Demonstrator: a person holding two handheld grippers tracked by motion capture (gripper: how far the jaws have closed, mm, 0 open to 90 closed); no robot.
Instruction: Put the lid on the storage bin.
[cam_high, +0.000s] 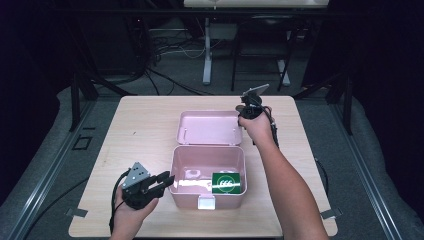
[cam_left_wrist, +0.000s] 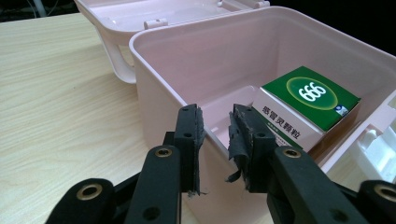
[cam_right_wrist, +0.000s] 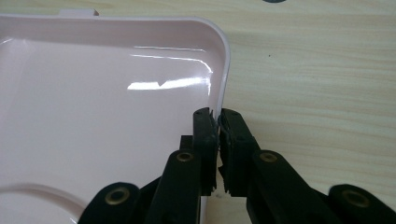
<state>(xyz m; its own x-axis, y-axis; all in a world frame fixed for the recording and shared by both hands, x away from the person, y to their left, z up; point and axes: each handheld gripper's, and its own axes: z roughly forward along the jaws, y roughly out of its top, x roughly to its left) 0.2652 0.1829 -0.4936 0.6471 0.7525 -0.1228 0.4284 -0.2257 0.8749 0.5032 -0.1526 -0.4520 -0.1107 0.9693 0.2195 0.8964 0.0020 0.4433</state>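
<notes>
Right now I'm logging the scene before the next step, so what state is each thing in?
Pink box: open, upright on the table.
Lid: swung back, lying flat behind the box.
Green carton: inside the box, at its right side.
Left tongs: open, straddling the box's near wall.
Right tongs: shut on the lid's edge.

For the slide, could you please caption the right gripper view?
Right gripper pinching the rim of the pink box's open lid, over the wooden table.
</notes>
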